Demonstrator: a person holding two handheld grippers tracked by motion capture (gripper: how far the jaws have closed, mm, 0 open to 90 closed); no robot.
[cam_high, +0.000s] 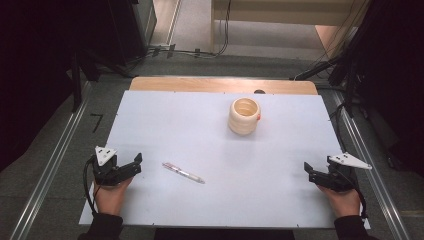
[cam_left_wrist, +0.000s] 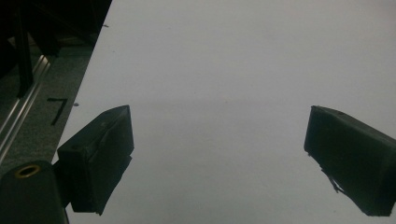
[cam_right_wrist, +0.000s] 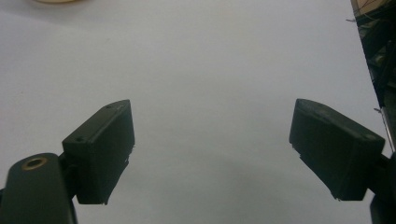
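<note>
White board (cam_high: 220, 150) covers the table, and at its near left corner the left gripper (cam_high: 131, 165) rests in a hand (cam_high: 111, 196), its black jaws spread wide with nothing but bare surface between them, as the left gripper view (cam_left_wrist: 219, 140) also shows. Just right of it a pen (cam_high: 183, 173) lies flat on the board at a slant, and farther back, right of centre, a cream ribbed cup (cam_high: 244, 116) stands upright. At the near right edge the right gripper (cam_high: 314, 172) is held in the other hand (cam_high: 345, 200), jaws likewise wide apart and holding nothing, confirmed in the right gripper view (cam_right_wrist: 212, 135).
</note>
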